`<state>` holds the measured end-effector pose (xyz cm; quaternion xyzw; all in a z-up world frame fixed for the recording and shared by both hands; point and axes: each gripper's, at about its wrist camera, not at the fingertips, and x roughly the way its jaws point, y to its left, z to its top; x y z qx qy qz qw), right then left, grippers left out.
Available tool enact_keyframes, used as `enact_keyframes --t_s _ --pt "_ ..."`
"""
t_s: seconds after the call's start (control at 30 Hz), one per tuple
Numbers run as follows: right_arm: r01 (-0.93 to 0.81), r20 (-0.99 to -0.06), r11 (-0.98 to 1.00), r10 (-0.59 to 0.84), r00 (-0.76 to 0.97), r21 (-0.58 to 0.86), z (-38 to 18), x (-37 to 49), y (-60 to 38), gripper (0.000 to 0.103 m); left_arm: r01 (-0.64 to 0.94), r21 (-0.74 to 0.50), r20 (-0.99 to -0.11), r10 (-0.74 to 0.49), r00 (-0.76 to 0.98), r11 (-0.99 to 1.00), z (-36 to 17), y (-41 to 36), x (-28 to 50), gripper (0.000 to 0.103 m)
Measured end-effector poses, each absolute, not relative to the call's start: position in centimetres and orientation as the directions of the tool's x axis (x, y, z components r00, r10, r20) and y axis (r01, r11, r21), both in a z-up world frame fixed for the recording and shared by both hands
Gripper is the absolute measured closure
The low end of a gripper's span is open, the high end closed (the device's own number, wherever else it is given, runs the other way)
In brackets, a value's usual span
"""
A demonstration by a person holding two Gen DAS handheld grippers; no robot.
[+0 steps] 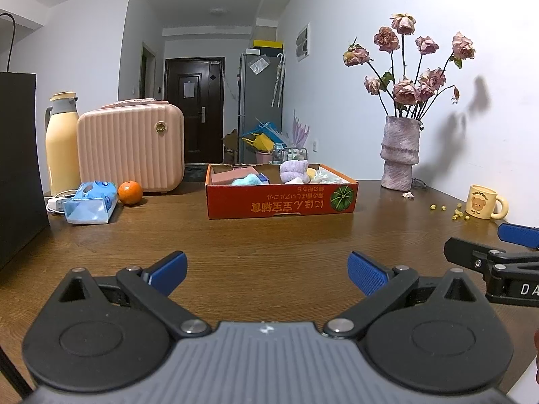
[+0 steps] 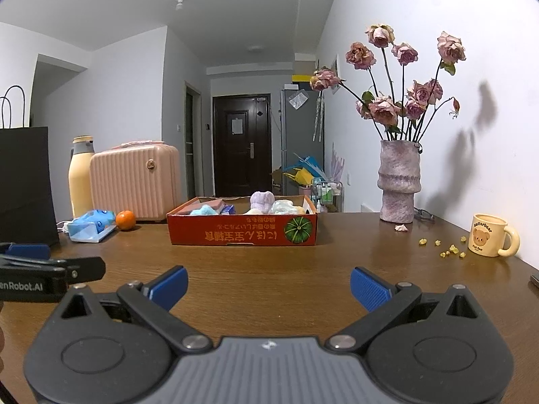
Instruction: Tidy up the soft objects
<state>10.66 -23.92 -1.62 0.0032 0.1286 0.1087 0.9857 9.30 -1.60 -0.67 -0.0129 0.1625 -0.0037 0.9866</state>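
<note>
- Soft objects (image 2: 259, 202) sat bunched inside a shallow red cardboard box (image 2: 242, 234) near the middle of the wooden table (image 2: 269, 269): a lilac fuzzy bundle (image 1: 293, 171), a pale blue fluffy piece (image 1: 247, 180), a pink block (image 1: 229, 175) that looked like a sponge, and some crinkly pale things (image 1: 325, 175) towards the right end.
- By my reckoning they would be light and squashy, giving way under a pinch without harm; the fuzzy ones looked grippy rather than slick, and best taken across the middle of the bulge standing above the box rim.
- The left gripper (image 1: 267, 269) hung low over bare tabletop well short of the box, its blue pads spread wide with nothing between them.
- The right gripper (image 2: 268, 282) hung beside it, likewise spread wide and carrying nothing.
- To the left of the box lay an orange (image 1: 130, 192) and a blue tissue pack (image 1: 90, 206), with a pink ribbed case (image 1: 131, 150) and a cream flask (image 1: 62, 144) behind.
- Off to the right stood a vase of faded roses (image 2: 399, 181) and a bear mug (image 2: 490, 239), with yellow crumbs (image 2: 451, 249) scattered nearby.
</note>
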Motion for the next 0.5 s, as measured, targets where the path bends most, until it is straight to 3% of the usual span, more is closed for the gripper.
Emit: enact_keyframes --t_s 0.5 --pt "-0.213 -0.252 0.976 0.215 0.944 0.032 -1.64 10.64 -23.91 0.0 0.013 -0.016 -0.311 -0.017 0.95 1.0 -0.63 -1.72 9.04 0.0"
